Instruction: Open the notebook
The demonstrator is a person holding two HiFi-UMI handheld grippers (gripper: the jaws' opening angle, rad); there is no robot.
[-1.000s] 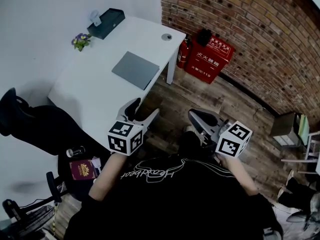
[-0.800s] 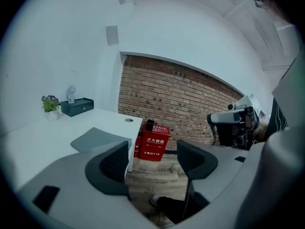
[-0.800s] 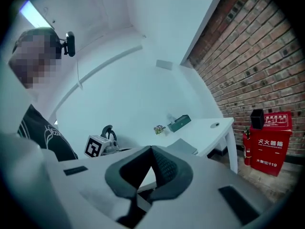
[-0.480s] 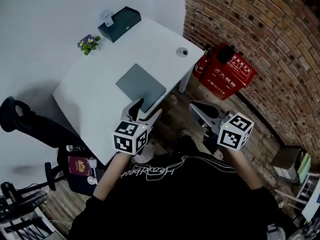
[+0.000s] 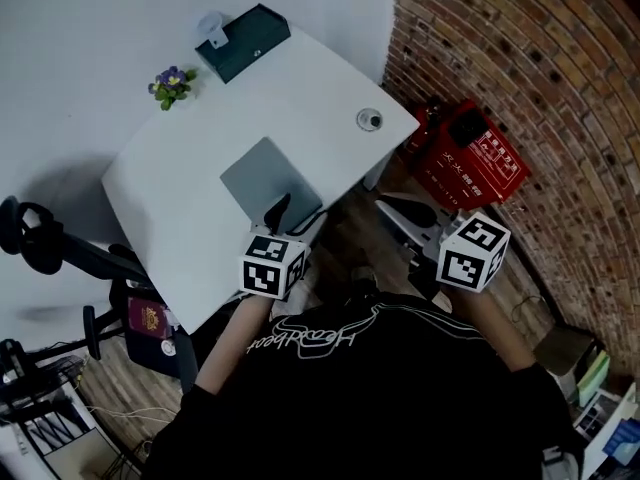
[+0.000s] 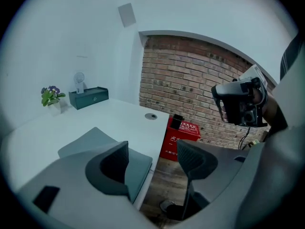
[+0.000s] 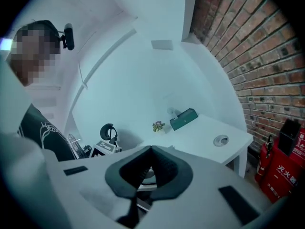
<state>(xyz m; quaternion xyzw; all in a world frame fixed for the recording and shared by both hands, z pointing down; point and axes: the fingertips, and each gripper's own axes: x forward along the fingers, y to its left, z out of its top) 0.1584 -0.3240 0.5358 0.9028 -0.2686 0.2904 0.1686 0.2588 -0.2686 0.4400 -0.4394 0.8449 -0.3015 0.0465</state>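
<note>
A closed grey notebook [image 5: 262, 180] lies flat on the white table [image 5: 200, 158], close to its near edge. My left gripper [image 5: 292, 218] hovers open at the notebook's near corner, empty. In the left gripper view the notebook [image 6: 81, 144] shows behind and below the left jaw, while the left gripper [image 6: 155, 163] stands partly over the table edge and the wooden floor. My right gripper [image 5: 400, 213] is off the table to the right, above the floor. Its jaws meet in the right gripper view [image 7: 151, 149], shut on nothing.
A teal tissue box [image 5: 243, 38] and a small flower pot [image 5: 170, 83] stand at the table's far side, and a cable grommet [image 5: 369, 120] sits near its right corner. A red fire-equipment box [image 5: 470, 163] stands against the brick wall. An office chair [image 5: 40, 243] is at left.
Both grippers have come nearer to the table. The left gripper has gone from short of the table edge to the notebook's near corner. The notebook has stayed closed.
</note>
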